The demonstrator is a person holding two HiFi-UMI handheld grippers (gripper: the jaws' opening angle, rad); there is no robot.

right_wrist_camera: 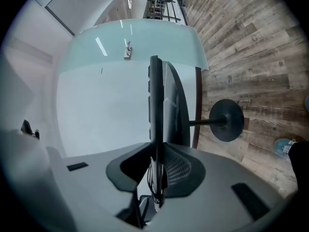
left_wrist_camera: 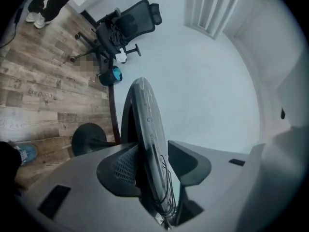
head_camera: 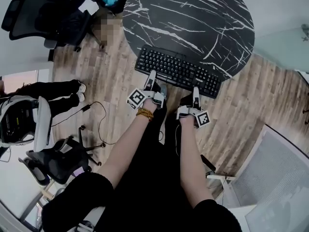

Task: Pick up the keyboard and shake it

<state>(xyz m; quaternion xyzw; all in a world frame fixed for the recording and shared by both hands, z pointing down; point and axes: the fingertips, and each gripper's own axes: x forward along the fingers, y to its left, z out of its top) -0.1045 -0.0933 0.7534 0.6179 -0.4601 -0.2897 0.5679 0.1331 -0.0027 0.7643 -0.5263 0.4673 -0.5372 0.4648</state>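
Note:
A black keyboard [head_camera: 176,71] lies along the near rim of the round black marble table [head_camera: 193,13], its front edge sticking out over the floor. My left gripper [head_camera: 151,77] reaches its front left part and my right gripper [head_camera: 195,92] its front right part. In the left gripper view the keyboard [left_wrist_camera: 149,129] stands edge-on between the jaws of the left gripper [left_wrist_camera: 155,161]; one pad lies against it, the other stands off with a gap. In the right gripper view the right gripper [right_wrist_camera: 157,166] has both pads against the thin keyboard edge [right_wrist_camera: 155,105].
A black office chair [head_camera: 43,18] stands at the far left, another chair [head_camera: 53,161] near left. A person's legs [head_camera: 48,88] and a loose cable [head_camera: 99,120] lie on the wood floor at left. The table's pedestal foot [right_wrist_camera: 227,120] is below. A grey panel [head_camera: 275,178] stands at right.

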